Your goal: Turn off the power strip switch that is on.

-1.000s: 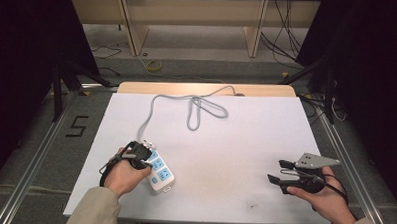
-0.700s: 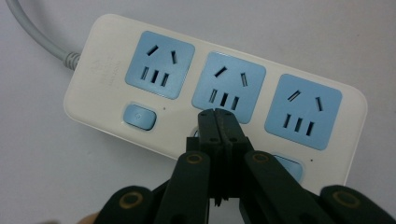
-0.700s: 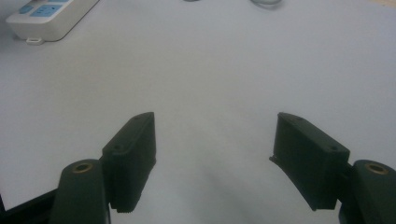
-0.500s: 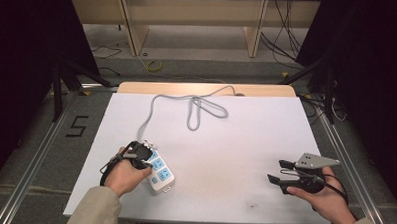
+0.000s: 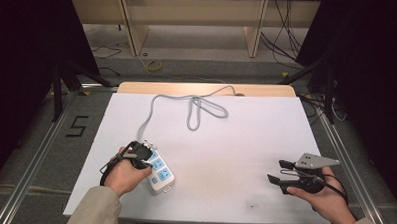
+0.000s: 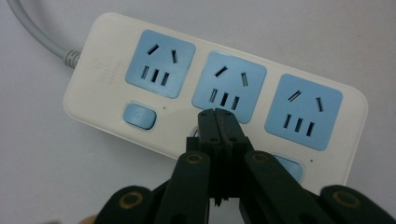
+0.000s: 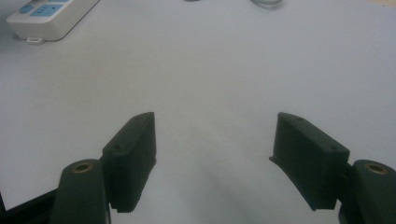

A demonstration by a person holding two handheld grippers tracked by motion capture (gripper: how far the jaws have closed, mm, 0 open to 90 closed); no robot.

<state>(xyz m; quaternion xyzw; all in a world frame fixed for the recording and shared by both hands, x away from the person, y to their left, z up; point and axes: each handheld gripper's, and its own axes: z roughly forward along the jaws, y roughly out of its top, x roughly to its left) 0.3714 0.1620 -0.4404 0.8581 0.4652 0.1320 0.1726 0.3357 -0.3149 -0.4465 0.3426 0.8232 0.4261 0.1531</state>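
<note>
A white power strip (image 5: 159, 171) with three blue sockets lies near the table's front left; its grey cable (image 5: 194, 108) loops toward the back. In the left gripper view the strip (image 6: 215, 84) has blue switch buttons (image 6: 138, 115) under the sockets. My left gripper (image 6: 218, 115) is shut, its tips over the strip just below the middle socket, hiding the middle button. In the high view that gripper (image 5: 144, 158) sits on the strip's near-left side. My right gripper (image 5: 277, 172) hovers open at the front right, nothing between its jaws. Its own view has the gripper (image 7: 212, 140) over bare table and the strip (image 7: 51, 16) far off.
The white table (image 5: 245, 143) has a wooden strip along its back edge (image 5: 207, 88). Metal rails (image 5: 40, 151) run along both sides on the floor. Shelving and loose cables (image 5: 284, 40) lie beyond the table. Dark curtains flank both sides.
</note>
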